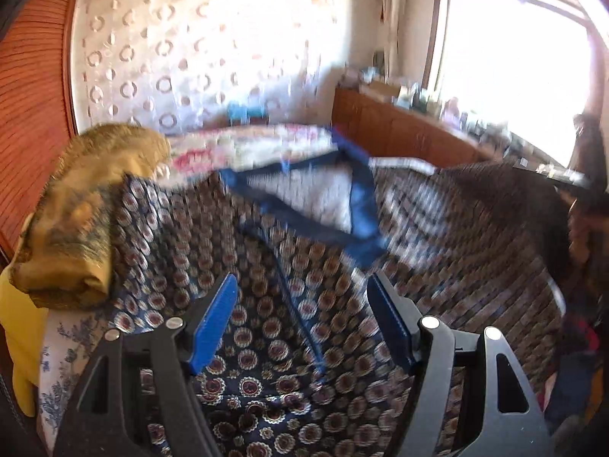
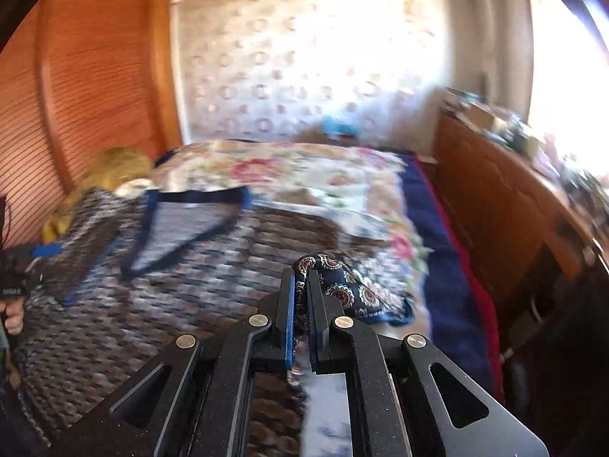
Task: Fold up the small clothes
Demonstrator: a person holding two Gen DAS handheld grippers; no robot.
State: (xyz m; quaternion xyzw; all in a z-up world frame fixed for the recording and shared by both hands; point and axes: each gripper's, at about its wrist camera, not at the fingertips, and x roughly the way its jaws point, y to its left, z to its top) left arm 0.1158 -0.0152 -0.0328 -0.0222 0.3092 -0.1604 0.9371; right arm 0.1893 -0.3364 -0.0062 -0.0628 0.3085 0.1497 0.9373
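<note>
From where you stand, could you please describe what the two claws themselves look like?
Both look alike: the left claw and right claw have matte black, angular linkage arms with triangular cut-outs and round silver pivot pins. Each finger carries a flat, ribbed blue pad. No cables or sleeves show.

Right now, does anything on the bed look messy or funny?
Yes. The patterned navy garment has one edge bunched up and pinched in the right gripper, so it isn't lying flat. A crumpled yellow-brown cloth is heaped at the bed's far left. The left gripper is open, holding nothing.
</note>
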